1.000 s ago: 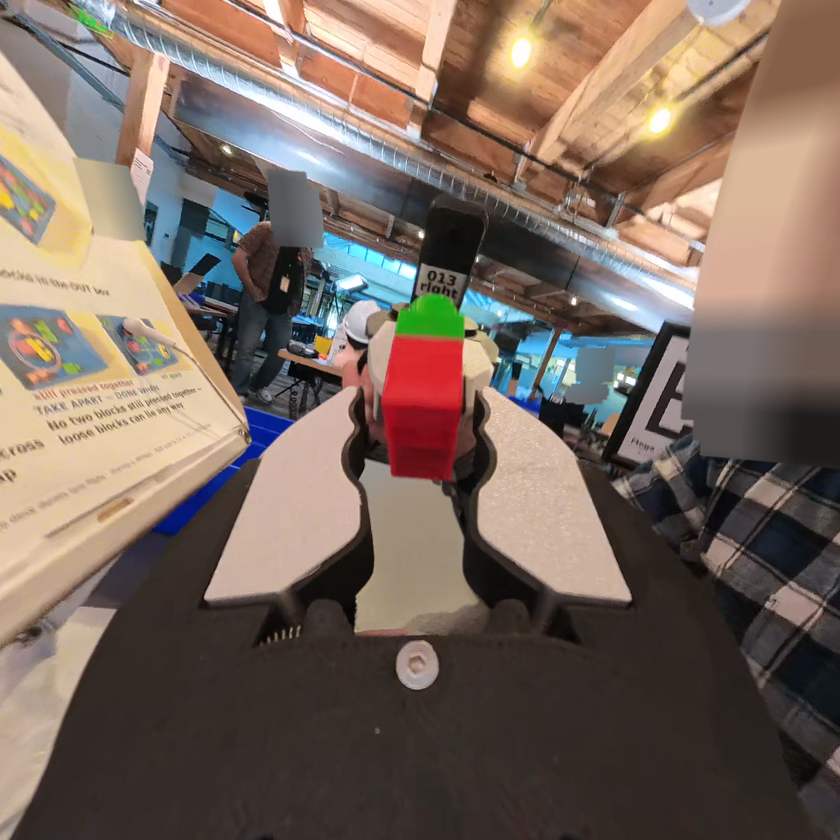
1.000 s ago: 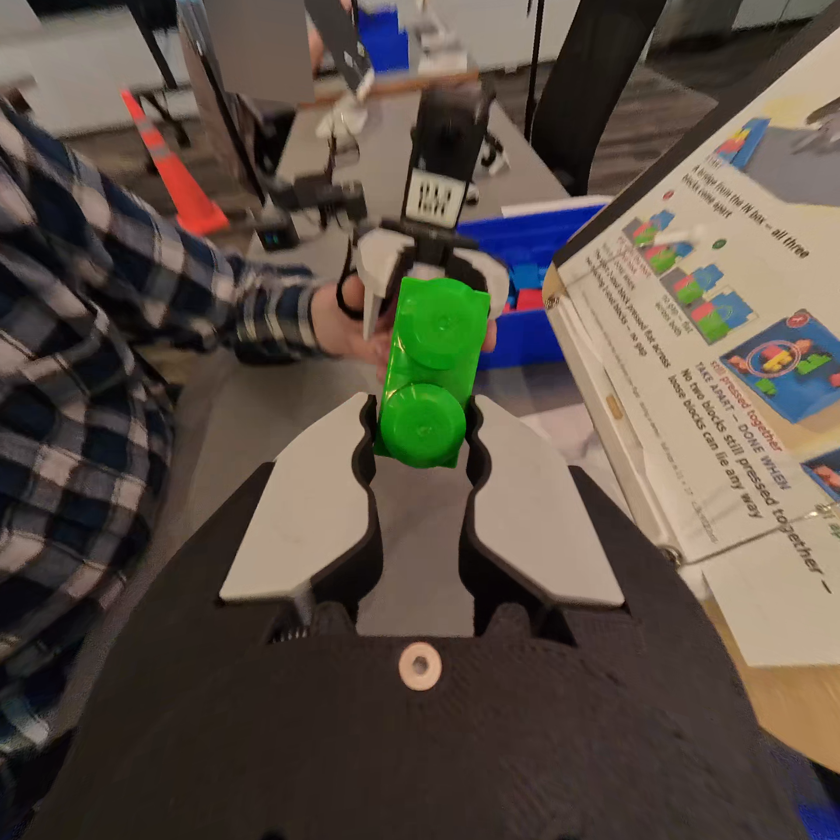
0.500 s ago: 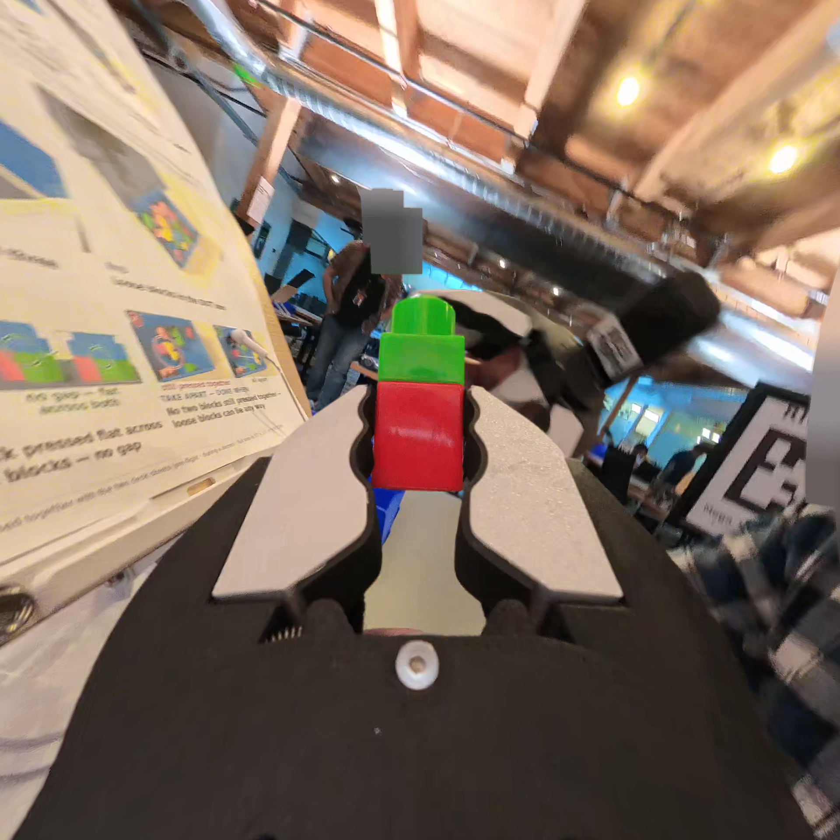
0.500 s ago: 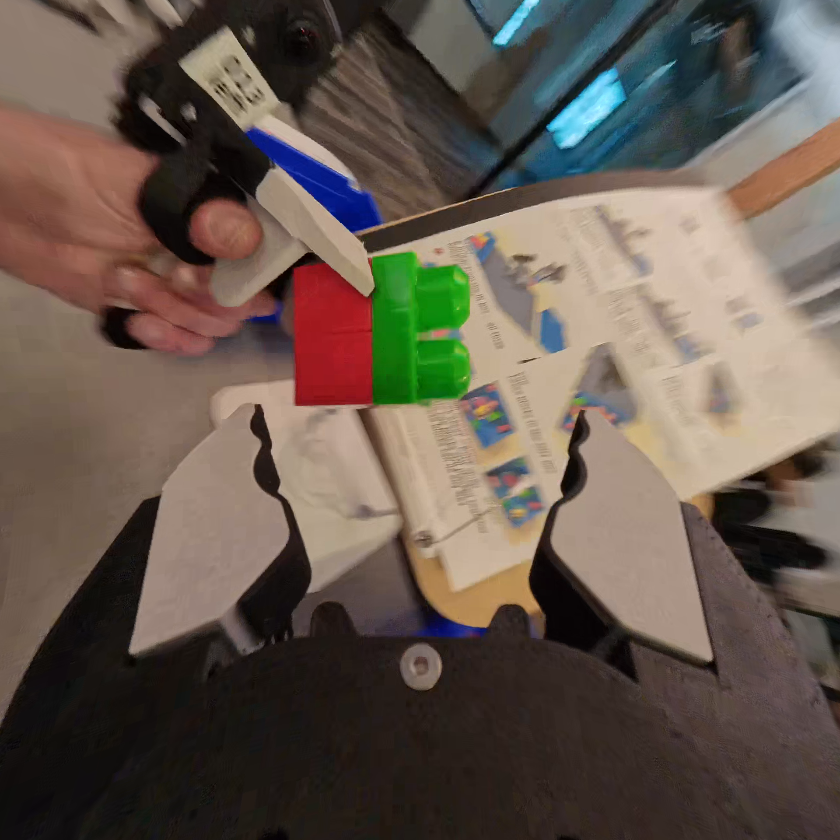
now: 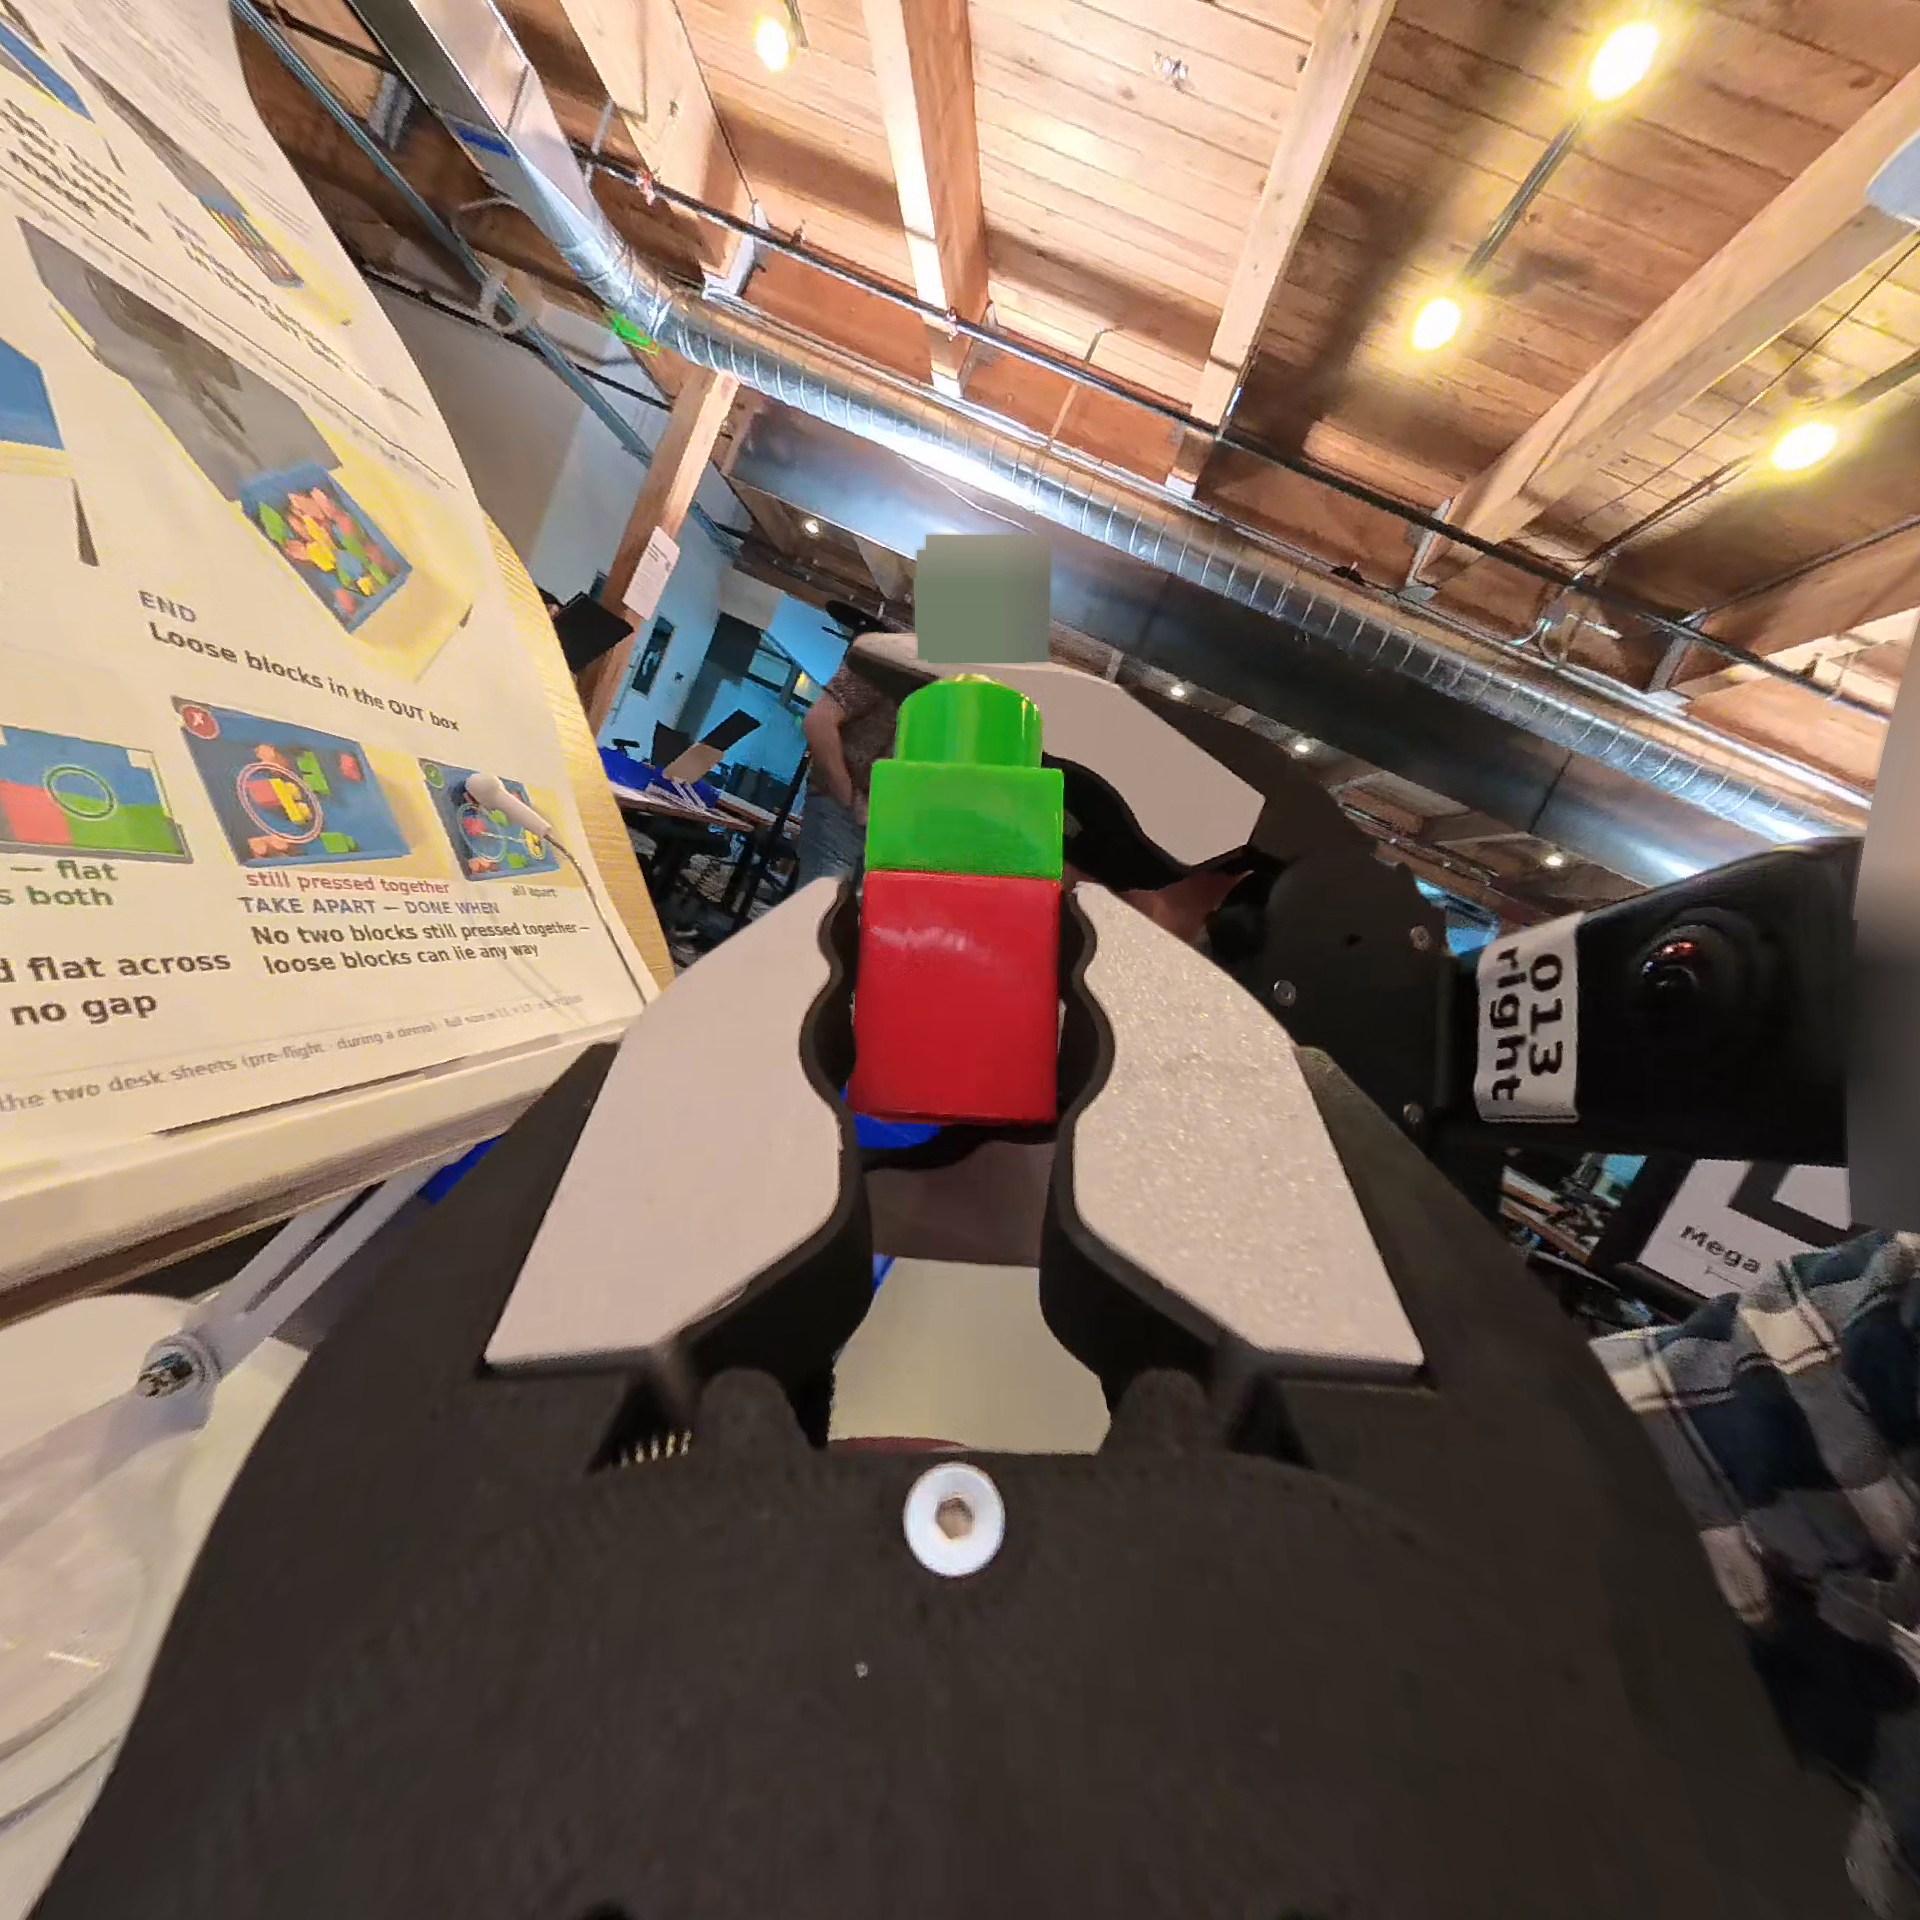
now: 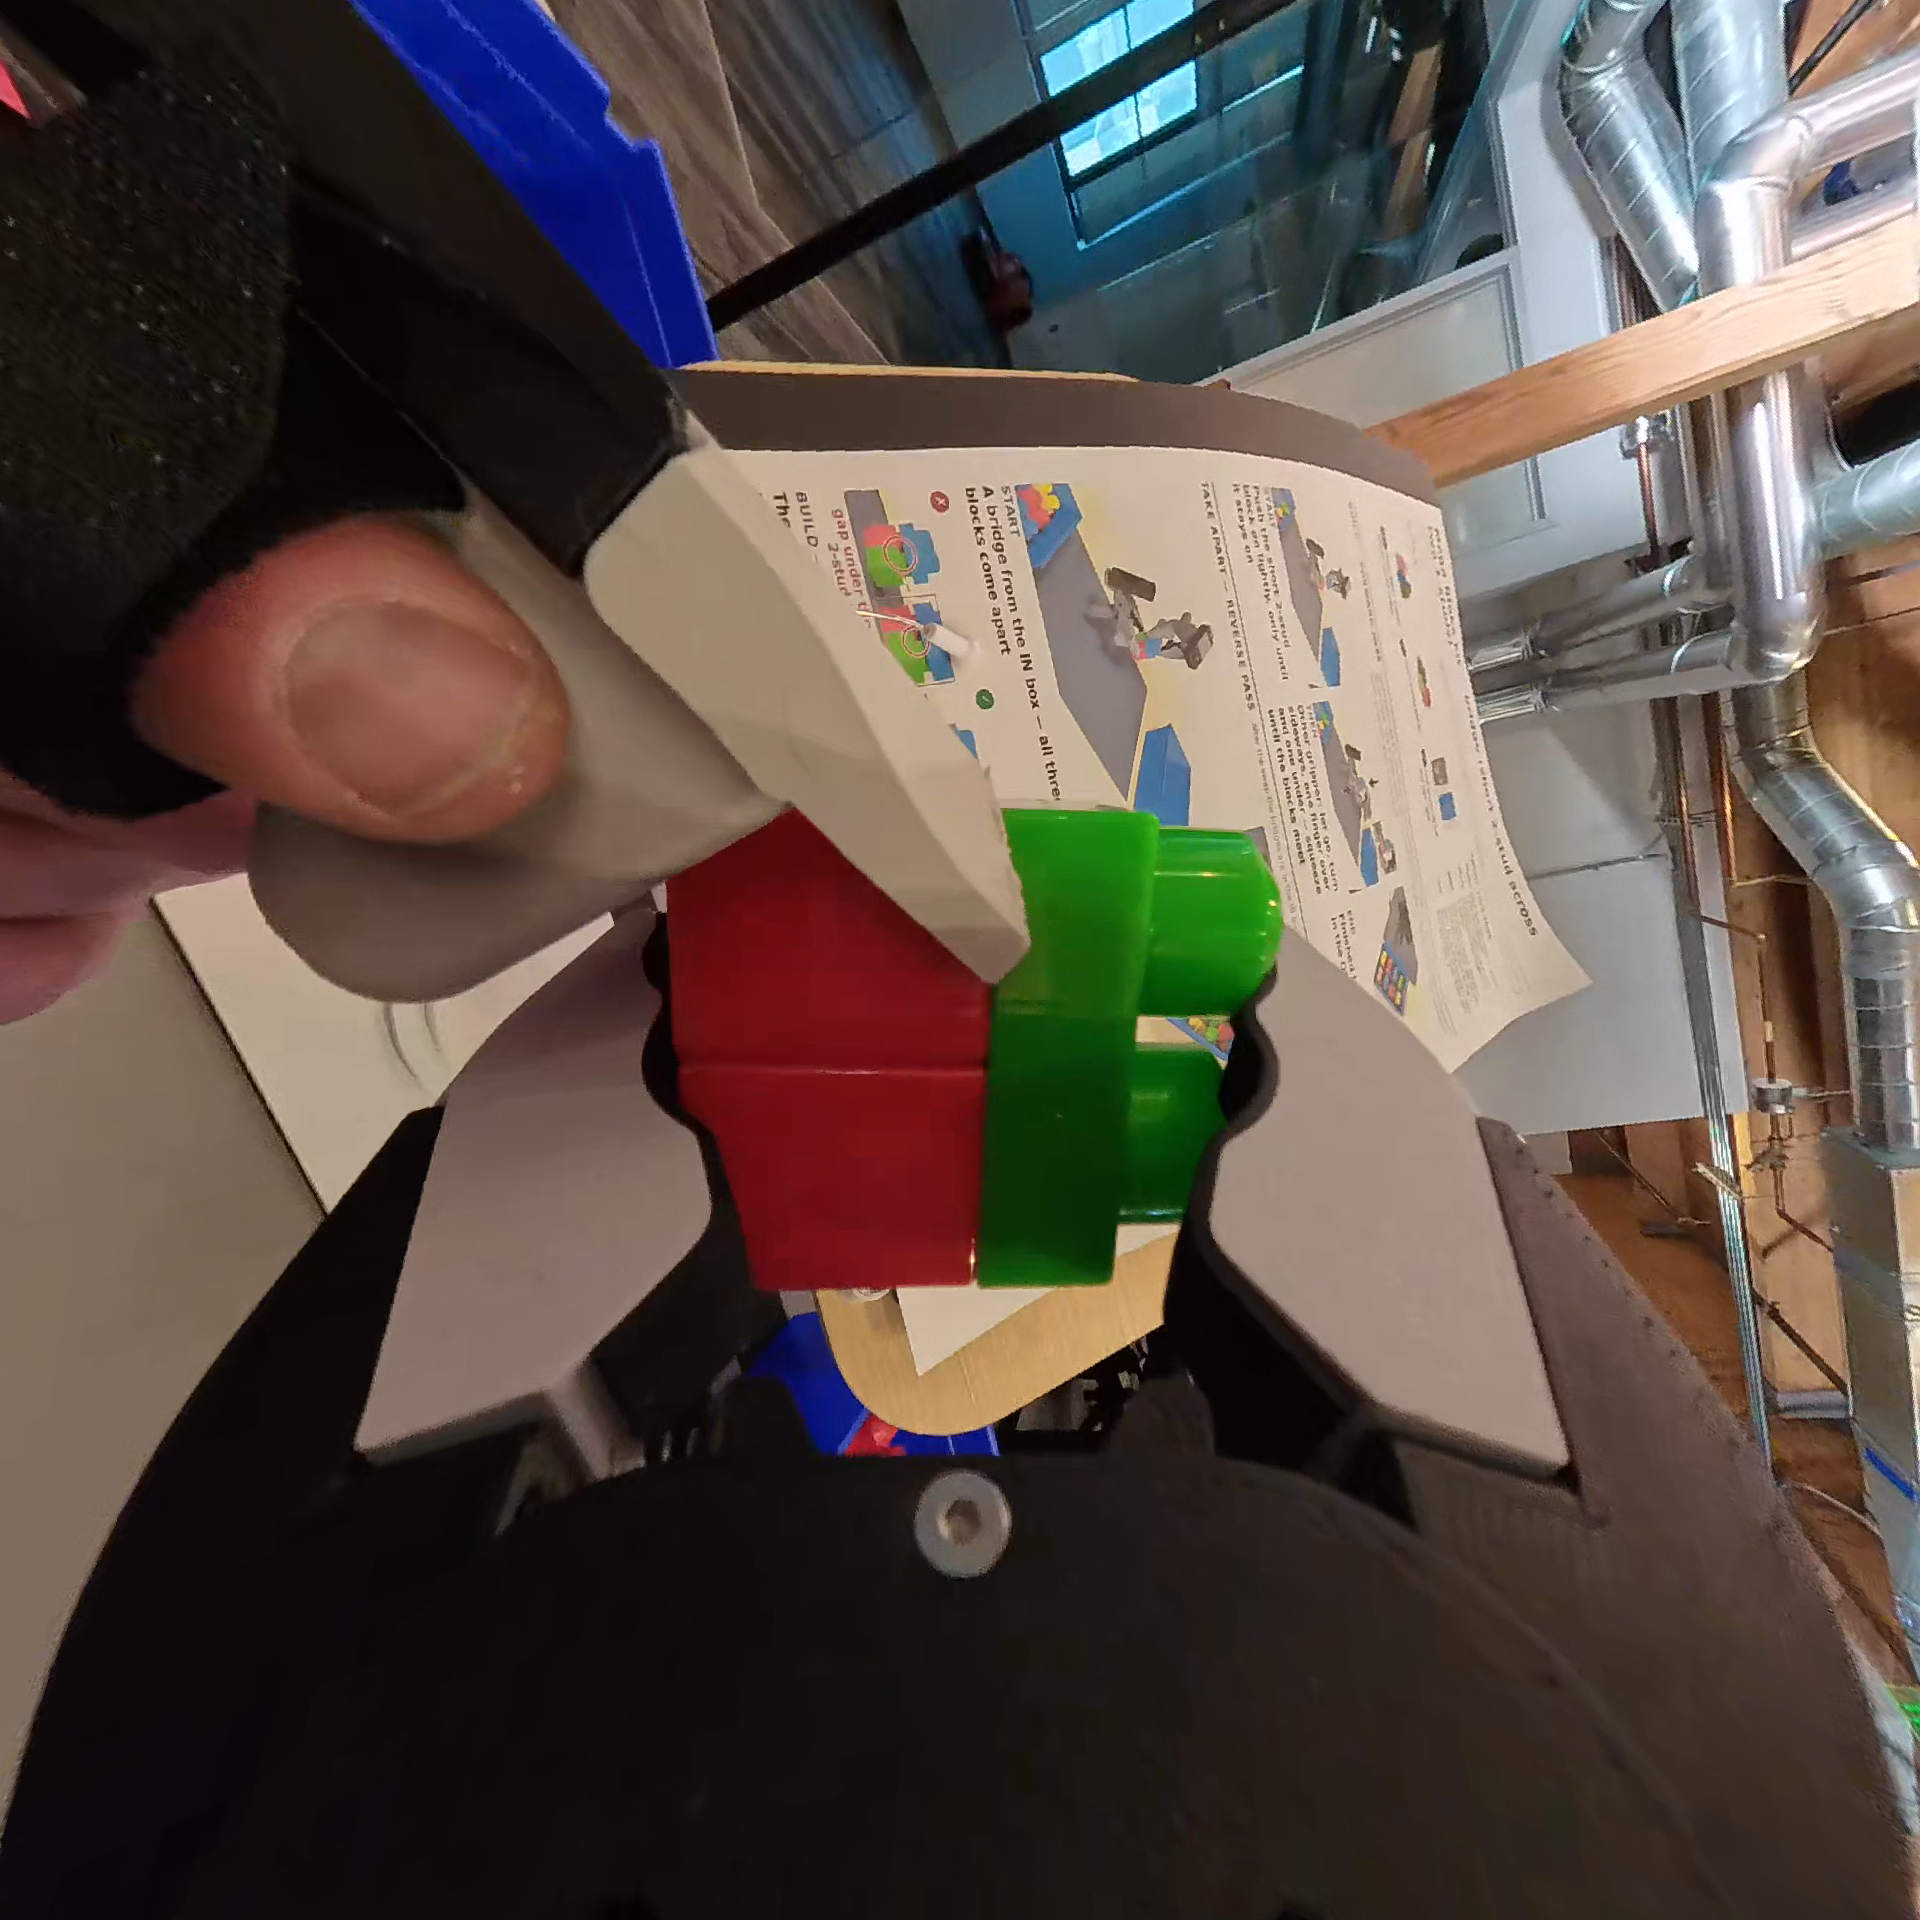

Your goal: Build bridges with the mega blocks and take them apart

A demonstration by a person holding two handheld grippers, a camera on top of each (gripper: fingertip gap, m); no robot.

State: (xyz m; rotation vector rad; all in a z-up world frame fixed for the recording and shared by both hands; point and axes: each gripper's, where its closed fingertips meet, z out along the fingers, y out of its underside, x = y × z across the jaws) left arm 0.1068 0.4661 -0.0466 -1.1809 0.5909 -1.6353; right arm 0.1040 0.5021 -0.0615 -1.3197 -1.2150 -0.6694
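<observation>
My left gripper is shut on a red block and holds it up in the air. A green block is pressed onto the red one, studs pointing away. In the right wrist view my right gripper spans the same stack lengthwise. One pad lies against the base of the red block. The other lies against a stud of the green block. A left finger lies over the red block there. A right finger shows behind the green block.
A tilted board with an illustrated instruction sheet stands close on the left, and also shows behind the blocks. A blue bin is at the upper left. A thumb and a plaid sleeve are near. My left and right fingertips are right by each other.
My right gripper let go of the green block, opened wide, turned sideways and closed in on the stack's two ends. My left gripper closed firmly on the red block and kept hold of it.
</observation>
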